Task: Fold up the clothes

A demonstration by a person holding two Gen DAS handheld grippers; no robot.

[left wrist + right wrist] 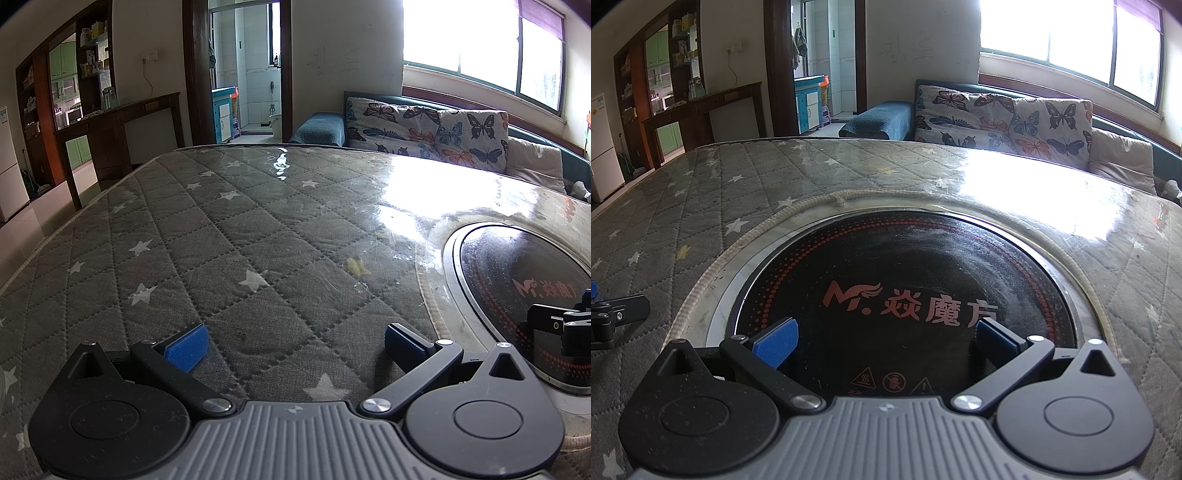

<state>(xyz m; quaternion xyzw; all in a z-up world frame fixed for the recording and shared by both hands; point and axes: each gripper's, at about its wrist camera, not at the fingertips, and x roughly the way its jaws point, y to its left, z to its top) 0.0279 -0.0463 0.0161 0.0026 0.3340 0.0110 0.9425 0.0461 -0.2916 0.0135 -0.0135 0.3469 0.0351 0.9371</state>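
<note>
No garment shows in either view. My left gripper [293, 345] is open and empty, low over the grey star-patterned quilted table cover [229, 236]. My right gripper [886, 339] is open and empty, low over the round black induction cooktop [897, 280] set into the table. The right gripper's fingers [561, 325] show at the right edge of the left wrist view, and the left gripper's fingers [617, 314] show at the left edge of the right wrist view. The cooktop also shows in the left wrist view [517, 273].
The quilted cover [683, 199] lies under a shiny clear plastic sheet with strong window glare [417, 184]. Behind the table stands a sofa with butterfly cushions [424, 129]. A dark wooden console [122, 122] and a white fridge [9, 166] stand at the left.
</note>
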